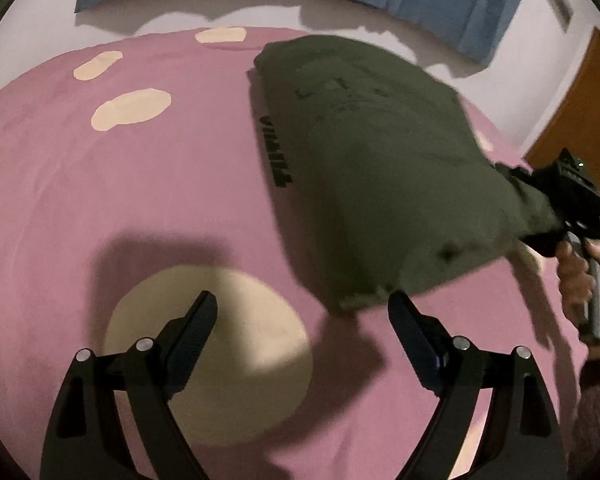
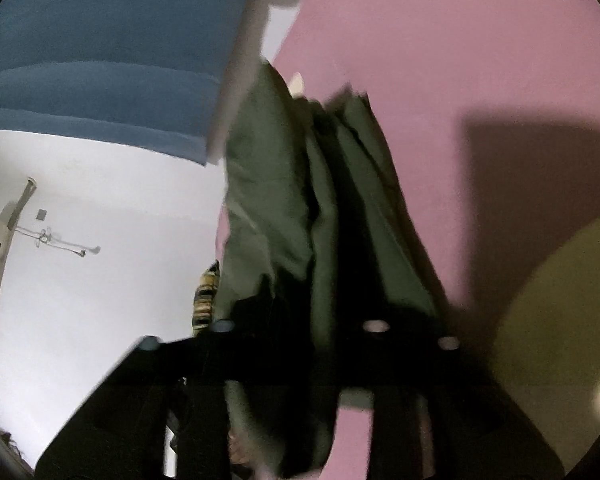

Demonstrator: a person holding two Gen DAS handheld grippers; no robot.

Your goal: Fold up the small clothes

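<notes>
Green garment looked already folded to a compact bundle, one end on the pink bedspread, other end bunched between the fingers of the right gripper. Whether they clamped it or had let go, I couldn't tell. Left gripper sat just beside the garment's near corner, fingers wide apart, empty. Judged nearly done: release and flatten left.
</notes>
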